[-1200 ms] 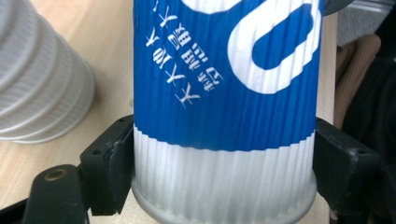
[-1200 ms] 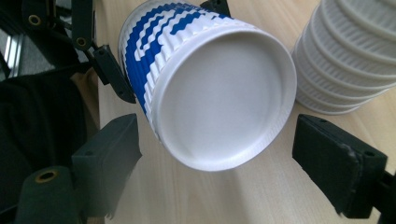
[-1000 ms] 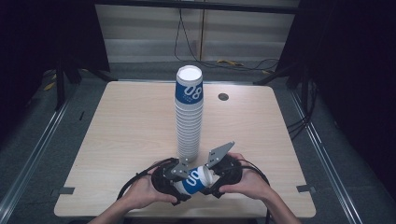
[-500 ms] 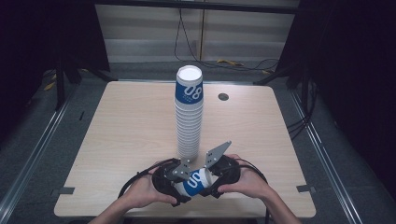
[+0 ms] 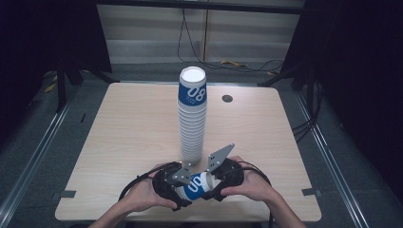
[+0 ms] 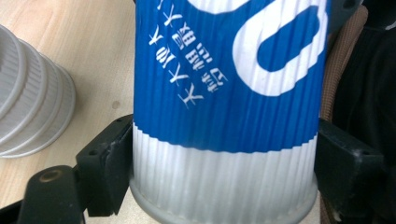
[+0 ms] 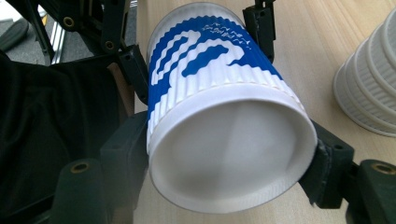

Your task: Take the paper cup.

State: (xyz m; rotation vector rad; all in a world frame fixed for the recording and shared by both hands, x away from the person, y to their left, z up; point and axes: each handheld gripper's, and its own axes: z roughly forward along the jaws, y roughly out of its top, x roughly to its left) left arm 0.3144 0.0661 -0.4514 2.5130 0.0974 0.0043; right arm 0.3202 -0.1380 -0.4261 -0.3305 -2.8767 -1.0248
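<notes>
While both grippers' fingers clamp cup point(image 5: 196, 184) | wooden table point(image 5: 128, 128) (dark room)

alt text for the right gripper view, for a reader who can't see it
A blue and white ribbed paper cup lies sideways, its base end toward the camera, clamped between the right gripper's black jaws. The left gripper grips its far end, and a stack of white ribbed cups stands on the light wooden table.

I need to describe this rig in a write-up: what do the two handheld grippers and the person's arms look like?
Both the left gripper and the right gripper are black, blocky tools, each topped by a grey three-cornered plate. Their jaws are matte black with screw holes. Black cables loop out behind each. The forearms are bare, no sleeves visible.
</notes>
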